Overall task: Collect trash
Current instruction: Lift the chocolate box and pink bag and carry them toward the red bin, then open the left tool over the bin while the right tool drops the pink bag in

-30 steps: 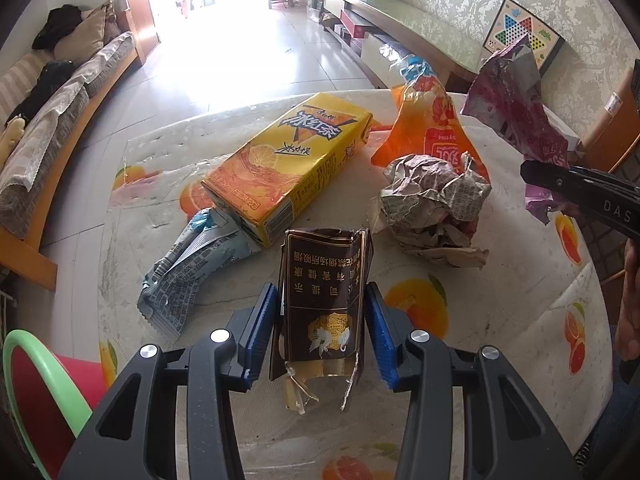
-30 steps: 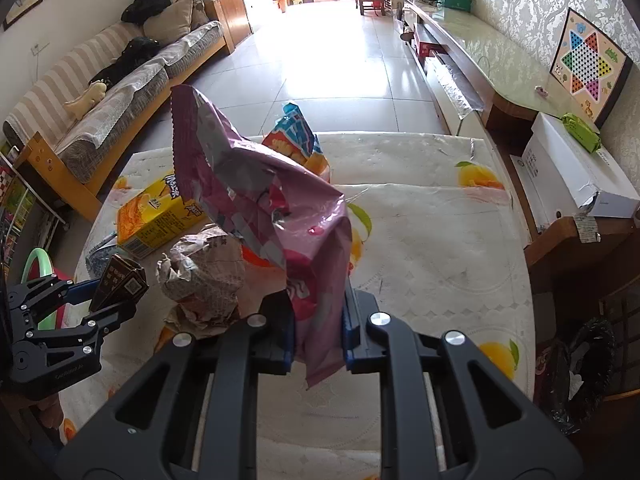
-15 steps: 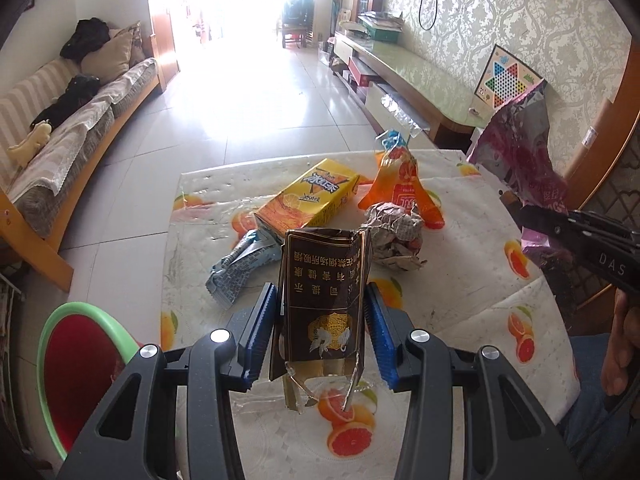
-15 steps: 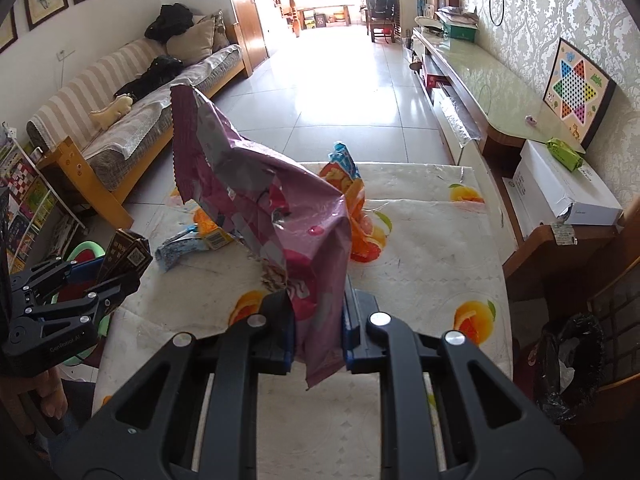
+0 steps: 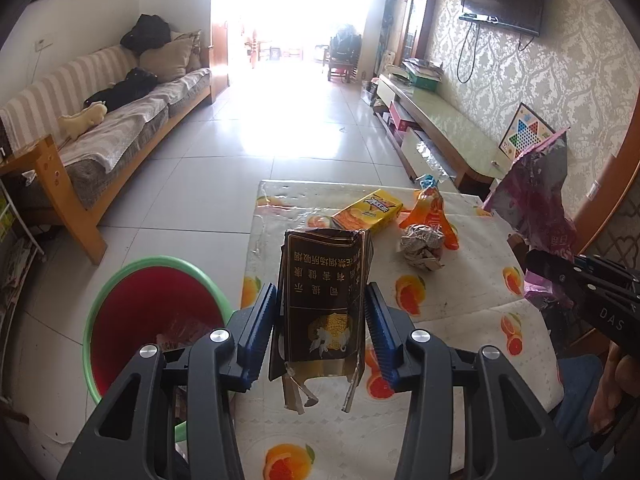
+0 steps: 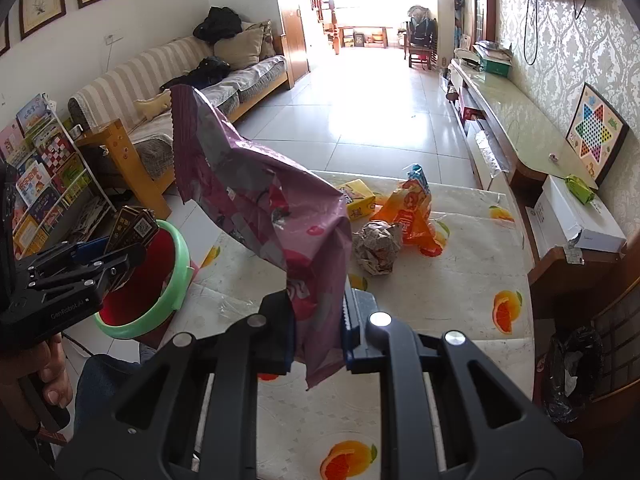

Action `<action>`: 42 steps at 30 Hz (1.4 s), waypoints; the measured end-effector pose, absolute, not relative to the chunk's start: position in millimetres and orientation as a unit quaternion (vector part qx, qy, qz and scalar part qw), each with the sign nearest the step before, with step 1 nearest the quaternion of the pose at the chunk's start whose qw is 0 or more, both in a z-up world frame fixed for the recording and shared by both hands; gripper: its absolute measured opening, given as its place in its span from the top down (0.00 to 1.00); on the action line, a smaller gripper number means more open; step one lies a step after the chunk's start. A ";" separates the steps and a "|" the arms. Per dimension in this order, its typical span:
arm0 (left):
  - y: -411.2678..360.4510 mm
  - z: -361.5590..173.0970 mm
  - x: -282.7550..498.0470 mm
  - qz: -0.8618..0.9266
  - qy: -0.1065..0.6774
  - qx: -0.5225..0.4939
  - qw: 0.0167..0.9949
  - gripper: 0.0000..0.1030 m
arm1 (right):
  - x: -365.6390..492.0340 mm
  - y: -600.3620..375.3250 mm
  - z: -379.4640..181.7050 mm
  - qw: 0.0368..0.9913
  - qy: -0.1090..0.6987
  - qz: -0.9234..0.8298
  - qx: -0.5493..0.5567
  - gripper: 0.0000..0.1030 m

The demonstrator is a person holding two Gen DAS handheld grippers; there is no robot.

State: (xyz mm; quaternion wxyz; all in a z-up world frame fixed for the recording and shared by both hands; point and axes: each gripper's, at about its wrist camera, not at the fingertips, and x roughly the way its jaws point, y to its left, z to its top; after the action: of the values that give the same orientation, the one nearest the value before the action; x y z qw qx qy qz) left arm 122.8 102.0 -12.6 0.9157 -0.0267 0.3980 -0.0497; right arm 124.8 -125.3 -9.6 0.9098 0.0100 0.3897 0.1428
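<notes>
Now the left gripper [image 5: 320, 320] has its fingers clenched on a torn brown cigarette pack [image 5: 322, 296], held above the bench [image 5: 460, 320] edge beside the red bin [image 5: 152, 320] on the floor. The right gripper [image 6: 318, 332] grasps a crumpled pink snack bag [image 6: 272, 216] over the bench; a yellow carton [image 5: 368, 210], orange wrapper [image 5: 434, 208] and paper ball [image 5: 422, 246] lie farther back.

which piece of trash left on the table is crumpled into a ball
The grey newspaper wad in front of the orange snack bag. The yellow drink carton keeps its box shape, and the bag lies flat and loose.
</notes>
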 end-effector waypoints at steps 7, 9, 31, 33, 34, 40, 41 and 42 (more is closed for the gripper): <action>145.8 -10.8 112.6 -0.012 0.388 -0.047 0.921 0.58 | 116.3 -90.0 2.1 0.910 0.378 0.171 -0.006 0.83; 159.4 -11.0 111.7 0.001 0.385 -0.052 0.921 0.58 | 117.9 -79.8 1.7 0.908 0.379 0.179 -0.010 0.83; 249.1 -33.4 128.9 0.096 0.402 -0.073 0.907 0.13 | 128.0 -7.2 -5.2 0.894 0.385 0.226 -0.036 0.83; 250.0 -31.9 127.5 0.096 0.400 -0.076 0.908 0.07 | 129.8 -2.9 -5.9 0.893 0.386 0.229 -0.038 0.83; 250.5 -30.8 126.3 0.097 0.399 -0.076 0.909 0.08 | 130.8 -0.7 -6.7 0.892 0.387 0.230 -0.038 0.83; 261.8 -25.3 118.4 0.111 0.394 -0.080 0.909 0.08 | 135.3 18.3 -10.5 0.887 0.390 0.245 -0.043 0.83; 264.8 -23.9 117.2 0.116 0.393 -0.081 0.909 0.08 | 136.1 22.8 -11.1 0.886 0.390 0.248 -0.044 0.83; 267.9 -23.0 115.3 0.119 0.393 -0.083 0.908 0.08 | 136.6 27.8 -12.1 0.884 0.391 0.252 -0.045 0.83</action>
State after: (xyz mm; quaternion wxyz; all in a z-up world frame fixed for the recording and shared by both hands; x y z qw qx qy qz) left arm 115.3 267.9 -23.0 0.9082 -0.0829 0.3927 0.1188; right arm 136.6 27.8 -12.1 0.8843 -0.0453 0.3908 0.2516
